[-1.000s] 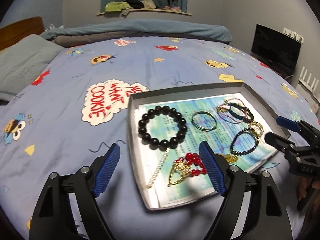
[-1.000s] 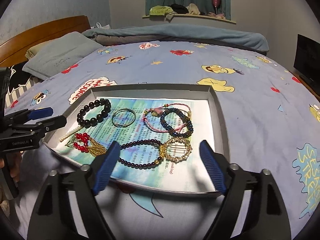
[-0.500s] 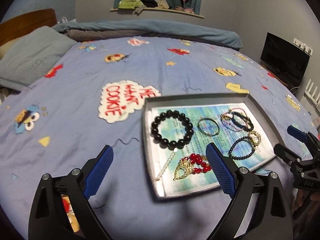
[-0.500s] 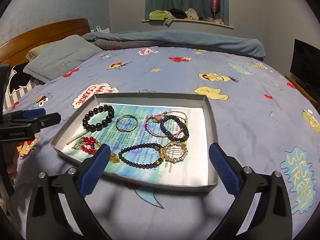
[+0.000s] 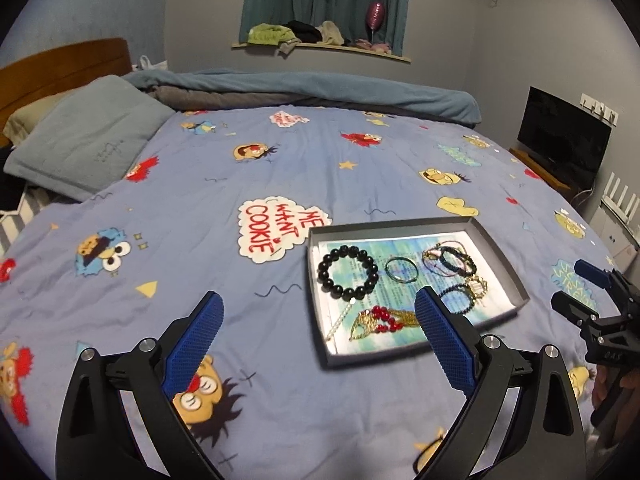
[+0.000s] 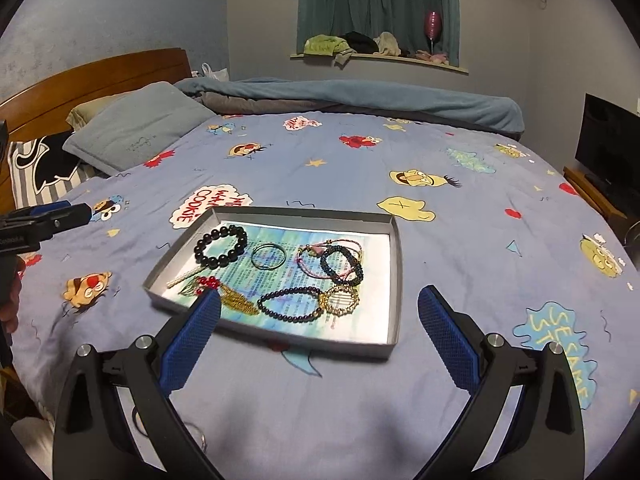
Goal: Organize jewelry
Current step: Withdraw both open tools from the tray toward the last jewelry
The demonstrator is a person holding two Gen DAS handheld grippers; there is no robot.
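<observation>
A shallow grey tray (image 5: 505,257) (image 6: 399,264) lies on the bed, lined with printed paper. In it lie a black bead bracelet (image 5: 347,273) (image 6: 220,246), a thin ring bangle (image 5: 401,269) (image 6: 268,256), tangled cord bracelets (image 5: 450,259) (image 6: 334,260), a dark bead bracelet (image 6: 289,304), a gold ring bracelet (image 6: 340,299), a red-and-gold piece (image 5: 380,319) (image 6: 208,283) and a pearl strand (image 5: 339,320). My left gripper (image 5: 318,344) is open and empty, raised near the tray's left side. My right gripper (image 6: 320,340) is open and empty, raised before the tray's near edge.
The blue cartoon bedsheet (image 5: 200,208) covers the bed. A grey pillow (image 5: 88,140) and wooden headboard (image 6: 100,80) stand at the left, a rolled blanket (image 6: 360,100) at the far end, a black TV (image 5: 564,140) at the right.
Both grippers have pulled back and up from the tray, which now looks smaller and farther away. Both stay open and empty. The jewelry has not moved.
</observation>
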